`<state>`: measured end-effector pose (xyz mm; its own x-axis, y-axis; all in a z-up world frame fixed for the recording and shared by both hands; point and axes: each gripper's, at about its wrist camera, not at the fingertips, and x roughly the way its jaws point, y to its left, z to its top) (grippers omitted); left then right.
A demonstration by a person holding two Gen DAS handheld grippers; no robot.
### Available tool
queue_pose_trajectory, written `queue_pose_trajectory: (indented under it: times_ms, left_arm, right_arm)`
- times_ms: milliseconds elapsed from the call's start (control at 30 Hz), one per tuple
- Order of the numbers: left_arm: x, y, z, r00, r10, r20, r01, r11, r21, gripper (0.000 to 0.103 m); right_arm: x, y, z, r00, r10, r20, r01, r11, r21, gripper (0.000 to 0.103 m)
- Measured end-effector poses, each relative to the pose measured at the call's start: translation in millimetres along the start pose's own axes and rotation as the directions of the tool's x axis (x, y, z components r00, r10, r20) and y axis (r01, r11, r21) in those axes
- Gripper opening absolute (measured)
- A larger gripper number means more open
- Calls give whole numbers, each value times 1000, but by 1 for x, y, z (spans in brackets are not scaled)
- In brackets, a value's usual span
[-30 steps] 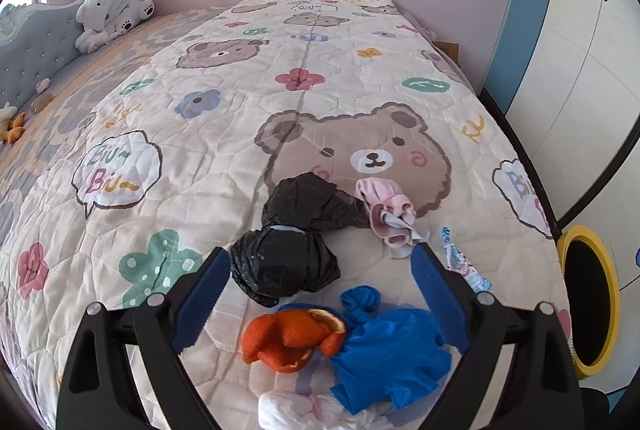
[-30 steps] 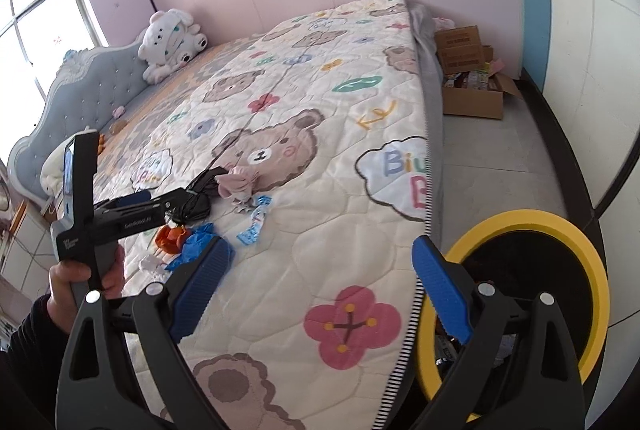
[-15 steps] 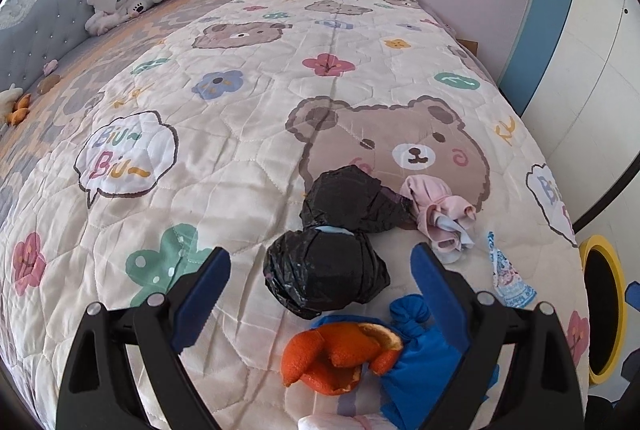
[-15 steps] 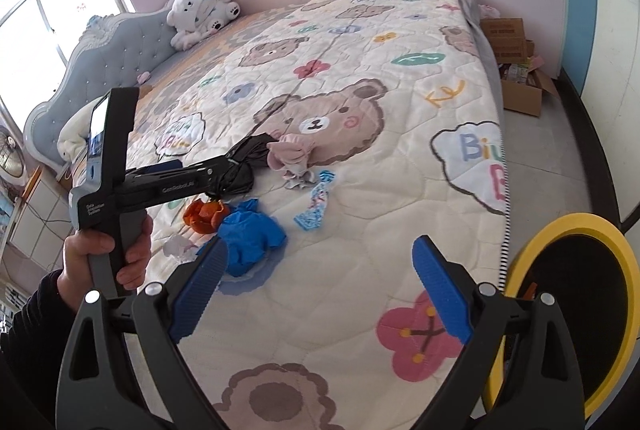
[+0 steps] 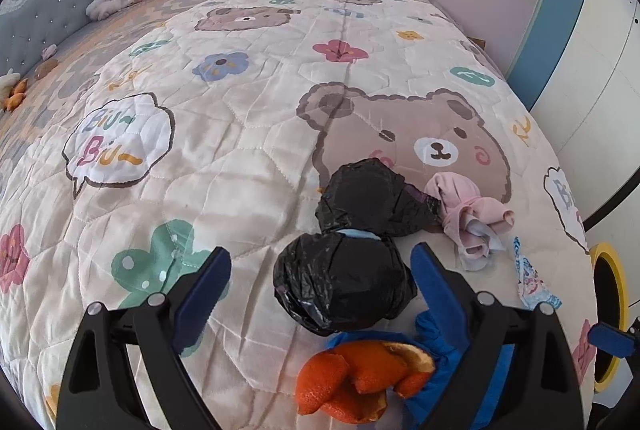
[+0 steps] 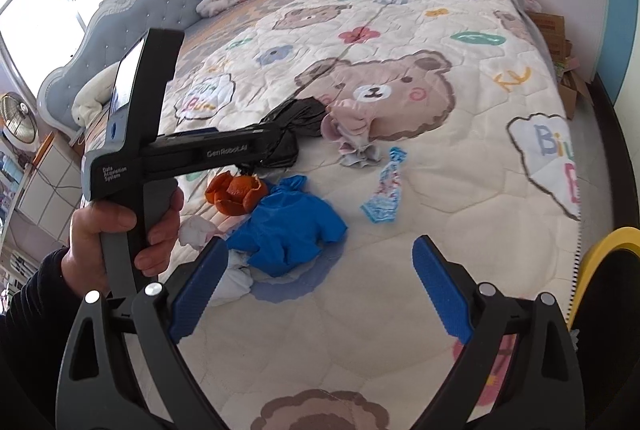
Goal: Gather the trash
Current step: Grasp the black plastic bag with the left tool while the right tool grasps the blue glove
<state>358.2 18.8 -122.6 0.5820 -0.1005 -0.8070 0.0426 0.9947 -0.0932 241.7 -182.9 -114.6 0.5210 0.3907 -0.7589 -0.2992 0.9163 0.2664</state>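
- The left gripper (image 5: 320, 282) stands spread wide around the near black bag (image 5: 340, 282), gripping nothing.
- Orange peel (image 5: 356, 386) lies just before that bag; the pink cloth (image 5: 472, 218) lies beyond it.
- The right gripper (image 6: 320, 282) is spread, empty, above the quilt (image 6: 440, 169).

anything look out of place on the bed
Yes: litter sits on the quilt near its foot: two black bags, orange peel, a blue glove, a wrapper and crumpled pink cloth.
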Motion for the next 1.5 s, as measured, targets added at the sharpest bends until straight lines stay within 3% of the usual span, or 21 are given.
queue_pose_trajectory:
  times_ms: [200,433,600,967,1233,1500]
  left_arm:
    - [11,10,0,999,-34,-32,33,999,-23,74]
    - [17,12,1,997,-63,-36,63,998,-18,49]
    - [16,17,0,995,-94,-25,93,995,-41,41]
    - [9,24,2,993,-121,-3,121,991,-65,37]
    - [0,23,4,994,-113,7,113,992,-61,37]
    - [-21,18,5,994,-100,32,101,994,-39,37]
  right_arm:
    - [27,9,3,999,6,-33,-7,1000,-26,89]
    - [49,21,5,998,2,-56,-7,996,-88,89]
    - [64,24,7,997,-4,-80,-4,995,-103,79]
    - [77,20,5,995,-10,-98,-1,995,-103,35]
    - [66,22,6,998,-17,-60,10,993,-119,22]
    - [33,14,11,1000,-18,1,18,996,-93,20]
